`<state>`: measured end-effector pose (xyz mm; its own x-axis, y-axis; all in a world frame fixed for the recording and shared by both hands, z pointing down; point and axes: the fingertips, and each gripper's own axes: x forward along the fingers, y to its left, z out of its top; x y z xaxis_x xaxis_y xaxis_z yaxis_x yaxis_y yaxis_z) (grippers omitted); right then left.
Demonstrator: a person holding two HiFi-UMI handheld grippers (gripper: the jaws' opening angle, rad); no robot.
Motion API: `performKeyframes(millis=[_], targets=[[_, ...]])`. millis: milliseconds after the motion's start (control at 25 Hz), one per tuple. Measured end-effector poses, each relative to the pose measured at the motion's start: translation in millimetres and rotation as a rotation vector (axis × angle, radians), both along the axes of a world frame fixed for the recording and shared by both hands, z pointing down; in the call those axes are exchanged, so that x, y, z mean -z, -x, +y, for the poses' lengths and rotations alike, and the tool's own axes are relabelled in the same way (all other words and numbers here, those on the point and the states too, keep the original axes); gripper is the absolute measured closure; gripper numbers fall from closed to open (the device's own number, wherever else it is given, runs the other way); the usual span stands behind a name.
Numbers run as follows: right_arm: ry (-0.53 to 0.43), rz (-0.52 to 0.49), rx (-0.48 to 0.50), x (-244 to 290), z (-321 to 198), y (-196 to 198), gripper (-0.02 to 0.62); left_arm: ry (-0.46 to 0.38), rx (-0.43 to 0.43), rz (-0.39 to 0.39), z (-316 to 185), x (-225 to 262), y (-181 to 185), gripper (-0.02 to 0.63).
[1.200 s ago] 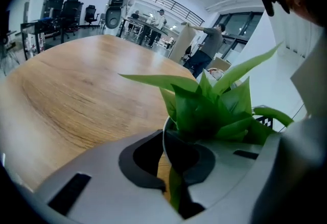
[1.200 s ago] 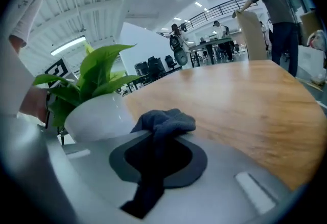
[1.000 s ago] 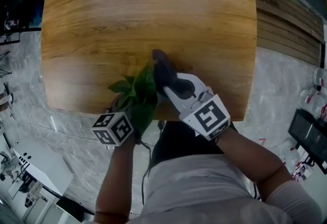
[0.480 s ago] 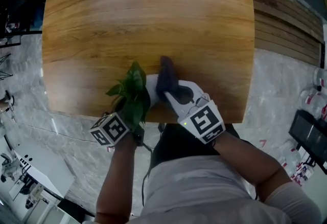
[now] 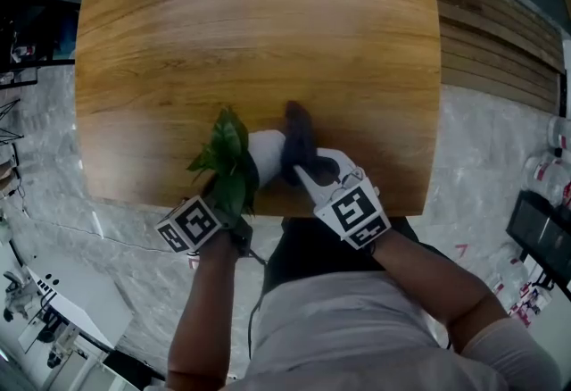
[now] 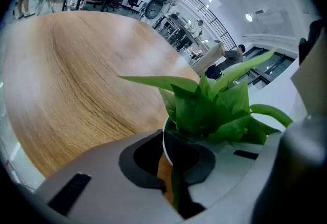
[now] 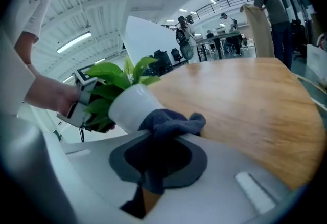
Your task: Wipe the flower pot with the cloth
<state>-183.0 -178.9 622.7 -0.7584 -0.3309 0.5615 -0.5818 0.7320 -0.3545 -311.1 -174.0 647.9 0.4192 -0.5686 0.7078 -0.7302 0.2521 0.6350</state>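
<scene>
— Where is the flower pot [image 5: 267,152]?

— At the near edge of the table [image 5: 268,23], right in front of me. It's a small white pot, tipped well over, with its mouth turned toward my left side and its base toward my right. The green plant [image 5: 228,159] in it spills out past the mouth and leans over my left claw. Whether the pot's wall rests on the wood, I can't tell.

— What has hold of it?

— My left claw [image 6: 176,166]. Its jaws stand narrow, almost together, pinched on the pot's rim. Along the jaws I see the white rim curving into the gap between the two dark pads, and a green stem runs down through the same gap. The leaves fill the space just above the tips.

— And the cloth?

— The cloth [image 7: 171,123] is dark grey-blue, and it's bunched up in my right claw [image 7: 156,166]. Those jaws are closed on it. A crumpled wad bulges out beyond the tips, and a tail of it hangs down in the gap behind. The wad is pressed against the pot's white side, on the part away from the leaves.

— How do the two claws sit?

— Close together at the table's near edge, left and right, with the pot between them. Behind them, my arms reach in over the pale marbled floor [image 5: 500,148].
</scene>
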Motion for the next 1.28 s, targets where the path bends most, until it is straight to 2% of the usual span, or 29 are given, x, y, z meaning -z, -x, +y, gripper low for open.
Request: performKeyframes(millis=[160,280,360,480,560,680,920,1280], targets=[[-0.084,-0.146,0.111,67,18,41,0.563,0.028,0.027,0.037,4,-1,-1,0.583],[-0.129,-0.165,0.176,77,30,50,0.563,0.03,0.03,0.046,2,-2,-4,0.583],[-0.098,-0.117,0.146,51,27,38,0.563,0.03,0.036,0.051,1,-1,-3,0.583],[0.003,0.005,0.048,-4,16,5,0.563,0.02,0.024,0.037,0,1,-3,0.583],[0.041,0.024,-0.011,-15,7,-12,0.563,0.012,0.0,0.017,-1,1,-6,0.583],[-0.031,-0.008,-0.034,17,-4,-21,0.563,0.0,-0.041,-0.031,0,6,-7,0.583],[-0.098,-0.07,-0.114,91,-15,-58,0.563,-0.072,-0.164,-0.207,-18,31,-17,0.588],[-0.17,-0.019,-0.176,156,-8,-106,0.563,-0.079,-0.199,-0.268,-32,39,-29,0.586]])
